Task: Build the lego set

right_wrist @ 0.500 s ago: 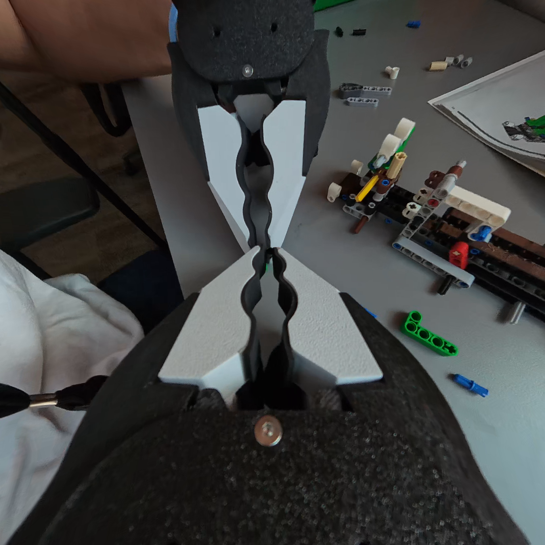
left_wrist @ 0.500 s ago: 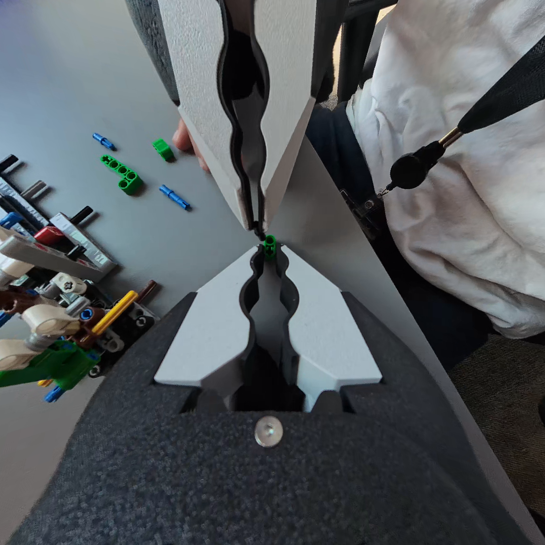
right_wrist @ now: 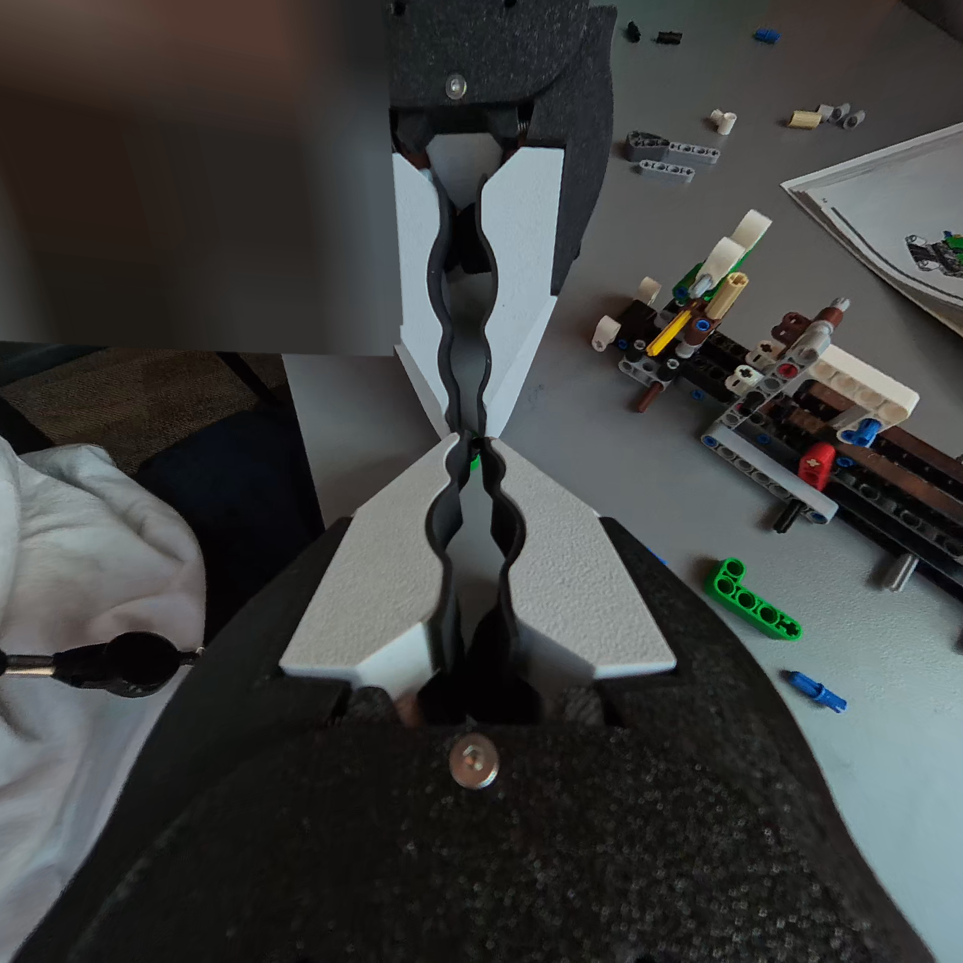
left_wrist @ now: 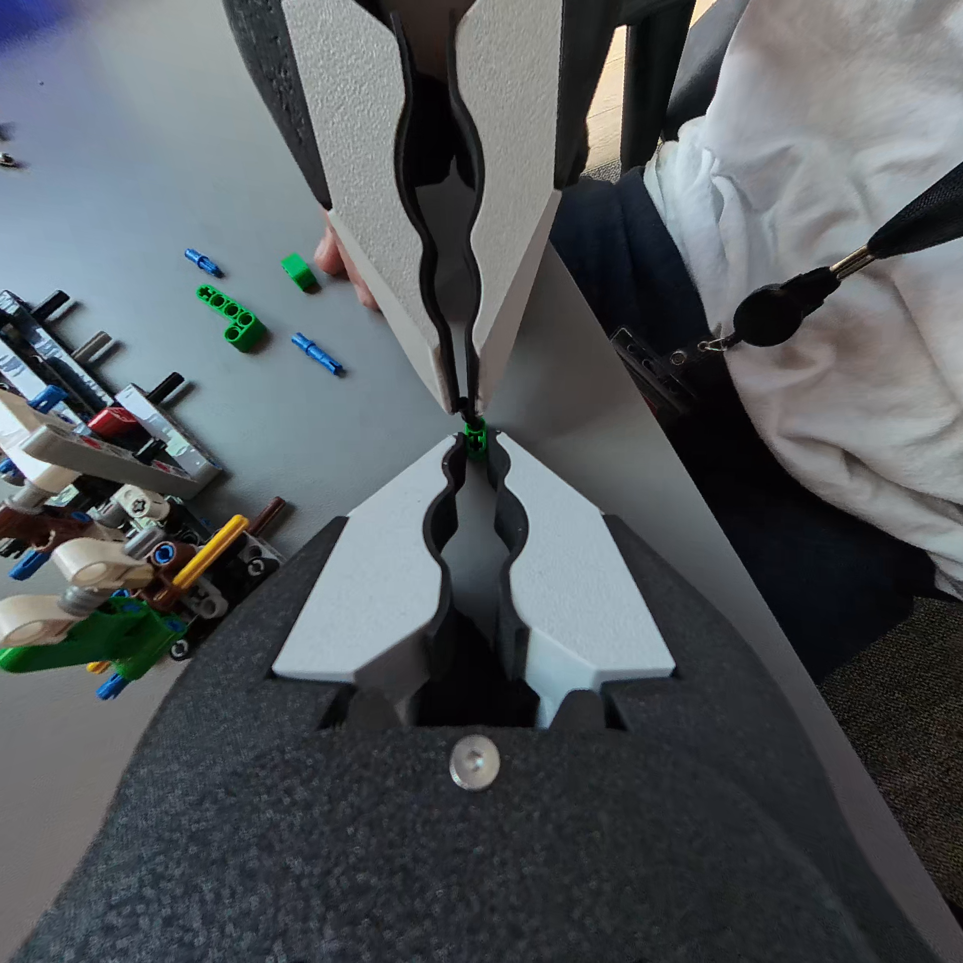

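Observation:
My left gripper (left_wrist: 476, 447) is shut on a small green connector (left_wrist: 475, 439) and holds it above the grey table near its edge. My right gripper (left_wrist: 465, 402) meets it tip to tip from the far side. It is shut on a small black pin (left_wrist: 463, 407) that touches the green connector. In the right wrist view, my right gripper (right_wrist: 473, 449) faces the left gripper (right_wrist: 471, 424), and only a sliver of the green connector (right_wrist: 474, 461) shows between the tips.
A partly built model (right_wrist: 781, 375) (left_wrist: 104, 547) lies on the table (left_wrist: 156, 156). Near it are a green L-shaped beam (right_wrist: 750, 599) (left_wrist: 232, 318), blue pins (right_wrist: 815, 690) (left_wrist: 315, 353), a small green piece (left_wrist: 298, 271) and an instruction booklet (right_wrist: 886, 219). A person in a white top (left_wrist: 807, 260) sits at the table edge. My two grippers' fingertips are within a few centimetres of each other.
Both grippers stay shut and tip to tip. The views have shifted only slightly.

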